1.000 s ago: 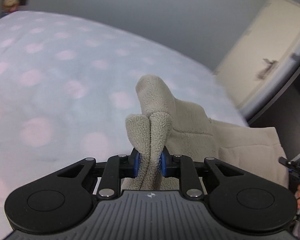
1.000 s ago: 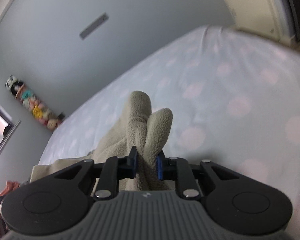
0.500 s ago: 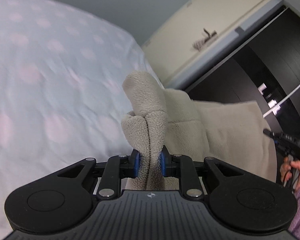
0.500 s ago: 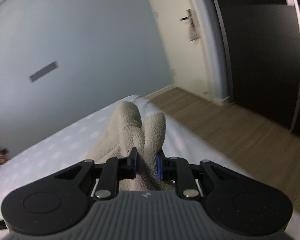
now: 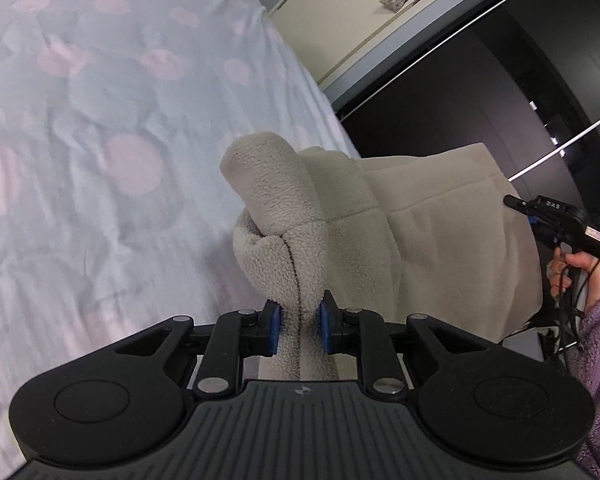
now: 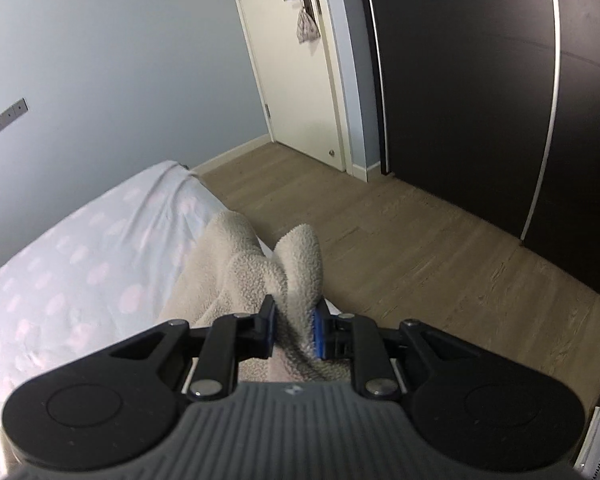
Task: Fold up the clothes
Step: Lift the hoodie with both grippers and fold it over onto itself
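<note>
While both grippers hold it, the fleece garment (image 5: 440,216) hangs stretched between them above the bed (image 5: 100,120), near the bed's edge by the floor (image 6: 400,240). Left gripper (image 5: 299,316): blue pads clamped on a bunched fold of fleece, a dark seam line running through the pinch. Right gripper (image 6: 294,328): also clamped on a thick wad, two lobes of pile bulging out past the pads.

Handling, my read: soft, thick, light, no stiffness at all. It sags and rolls wherever unsupported. Pile is grippy, so slip looks unlikely, but the bulk means the pads bite on compressed loft rather than a clean edge. Expect creep if it's tugged hard.

Best hold points: a seam or hem, both layers together, well inside the pads. Left grip on the seam looks solid. Right grip is more of a bunch; can't tell which edge it has.

Fold stage can't be settled from this.
</note>
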`<state>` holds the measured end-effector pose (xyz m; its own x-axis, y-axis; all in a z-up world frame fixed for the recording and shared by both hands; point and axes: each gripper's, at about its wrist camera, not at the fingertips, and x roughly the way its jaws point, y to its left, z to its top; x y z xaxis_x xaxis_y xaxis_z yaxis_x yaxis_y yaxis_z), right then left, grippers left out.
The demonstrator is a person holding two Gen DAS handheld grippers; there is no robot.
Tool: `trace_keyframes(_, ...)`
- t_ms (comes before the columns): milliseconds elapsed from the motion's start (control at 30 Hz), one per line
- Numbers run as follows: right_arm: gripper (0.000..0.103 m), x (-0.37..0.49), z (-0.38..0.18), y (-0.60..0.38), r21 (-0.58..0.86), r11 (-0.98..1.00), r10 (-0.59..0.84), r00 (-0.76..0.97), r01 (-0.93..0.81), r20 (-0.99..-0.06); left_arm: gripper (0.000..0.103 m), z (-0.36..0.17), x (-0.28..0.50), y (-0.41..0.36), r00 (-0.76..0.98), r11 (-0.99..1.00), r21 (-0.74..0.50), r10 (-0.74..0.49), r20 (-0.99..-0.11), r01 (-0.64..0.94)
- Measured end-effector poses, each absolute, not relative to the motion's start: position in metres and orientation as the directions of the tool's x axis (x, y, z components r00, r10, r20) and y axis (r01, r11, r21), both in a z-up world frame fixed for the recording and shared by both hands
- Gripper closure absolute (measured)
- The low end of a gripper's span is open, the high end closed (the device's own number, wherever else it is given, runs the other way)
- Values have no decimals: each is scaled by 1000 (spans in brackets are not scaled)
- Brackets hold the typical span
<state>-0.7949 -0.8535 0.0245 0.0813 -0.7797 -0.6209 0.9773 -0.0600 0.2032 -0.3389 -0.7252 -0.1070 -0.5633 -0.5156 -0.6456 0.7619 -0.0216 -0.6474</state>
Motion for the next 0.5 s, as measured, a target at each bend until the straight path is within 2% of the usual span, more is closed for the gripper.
trace_keyframes(167, 83, -796, -9, -894, 223, -111, -756, 63, 969, -651, 87, -116, -361, -742, -555, -44, -613, -480, -679, 789)
trace_keyframes(333, 83, -801, -31, -922, 177, -124, -732, 30, 976, -680, 86, -123, -372, -751, -532, -76, -567, -466, -707, 820)
trace_keyframes(500, 83, -800, -57, -933, 162, -170, -724, -11, 972, -690, 87, -138, -356, -749, -544, -24, -603, -462, -701, 797)
